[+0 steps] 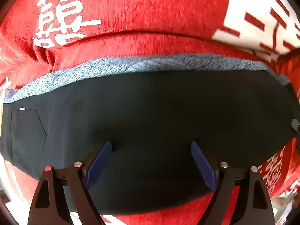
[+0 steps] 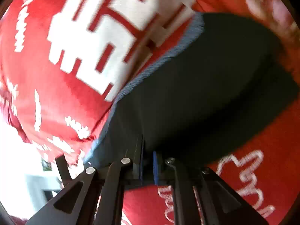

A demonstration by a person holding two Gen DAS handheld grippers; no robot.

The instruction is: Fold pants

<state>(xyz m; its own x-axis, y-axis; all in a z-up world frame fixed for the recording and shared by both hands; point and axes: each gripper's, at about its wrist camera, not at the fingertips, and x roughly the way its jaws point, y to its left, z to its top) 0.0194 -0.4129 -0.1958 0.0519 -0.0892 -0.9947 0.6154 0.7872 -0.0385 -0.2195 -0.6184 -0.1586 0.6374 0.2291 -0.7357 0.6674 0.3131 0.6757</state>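
Right now the dark pants [image 1: 150,112] lie spread flat on a red blanket [image 1: 142,11] printed with large white characters, and a strip of their grey-blue speckled inner lining [image 1: 120,67] shows along the far edge. Through the left wrist camera, the left tongs [image 1: 151,164] stand wide apart, the blue pads [image 1: 99,165] splayed to either side, with the dark cloth lying between and beyond them; whether the pad tips touch the fabric cannot be told. A stitched back pocket [image 1: 28,131] with a small white tag [image 1: 22,109] sits at the far left of that view, well apart from the left tongs. Through the right wrist camera, which is blurred, the right tongs [image 2: 148,161] are drawn close together at the near edge of the pants [image 2: 196,93], the two blue pads [image 2: 155,166] almost meeting; the dark hem runs right up to them and seems pinched between, though the blur and shadow there keep the contact from being certain. From those tongs the garment stretches away up and to the right, with the lining edge [image 2: 161,56] running diagonally along its left side against the blanket [image 2: 56,93]. Beyond the blanket's lower left edge the view is washed out bright.
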